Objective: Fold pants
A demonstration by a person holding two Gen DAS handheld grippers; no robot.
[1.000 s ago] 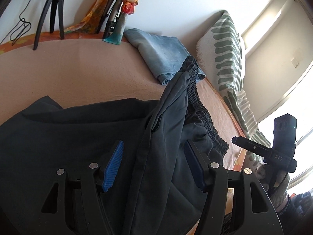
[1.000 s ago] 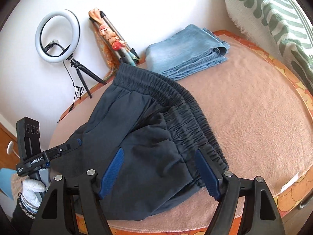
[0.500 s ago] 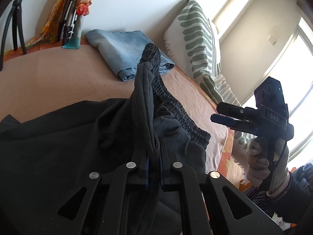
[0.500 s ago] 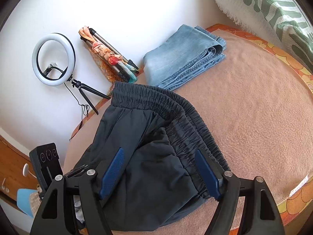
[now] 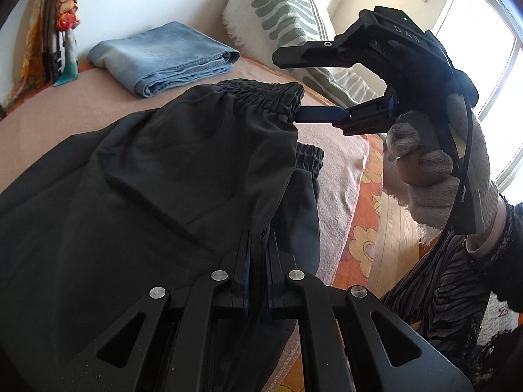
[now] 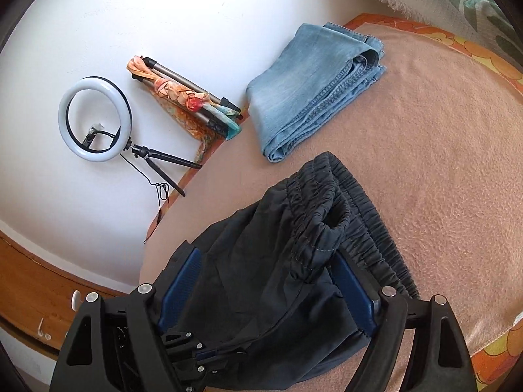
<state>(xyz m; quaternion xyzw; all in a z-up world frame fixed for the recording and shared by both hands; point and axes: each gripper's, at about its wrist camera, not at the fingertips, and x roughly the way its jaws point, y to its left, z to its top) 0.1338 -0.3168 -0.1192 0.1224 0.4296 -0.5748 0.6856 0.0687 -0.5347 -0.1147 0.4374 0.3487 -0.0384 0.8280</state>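
Observation:
Dark pants [image 5: 170,176] lie bunched on the pink blanket [image 5: 72,104] of a bed. My left gripper [image 5: 258,254] is shut on a raised fold of their fabric. The elastic waistband [image 5: 261,89] is lifted off the blanket. My right gripper [image 5: 286,86], held by a gloved hand [image 5: 425,176], reaches in from the right, one blue pad at the waistband's edge and the other finger well above it. In the right wrist view the right gripper [image 6: 266,254] has its jaws opening, and the gathered waistband [image 6: 313,225] hangs between the pads [image 6: 179,290] unpinched.
Folded blue jeans [image 6: 313,88] lie further back on the blanket. A green-patterned pillow [image 5: 281,16] leans at the head end. A ring light on a tripod [image 6: 94,119] and a folded tripod wrapped in a scarf [image 6: 183,94] stand by the white wall. The bed's edge drops to a wooden floor [image 5: 392,228].
My left gripper closed on the pants fold and carried it sideways, rolling as it went. The right gripper came in close, its fingers now either side of the lifted waistband.

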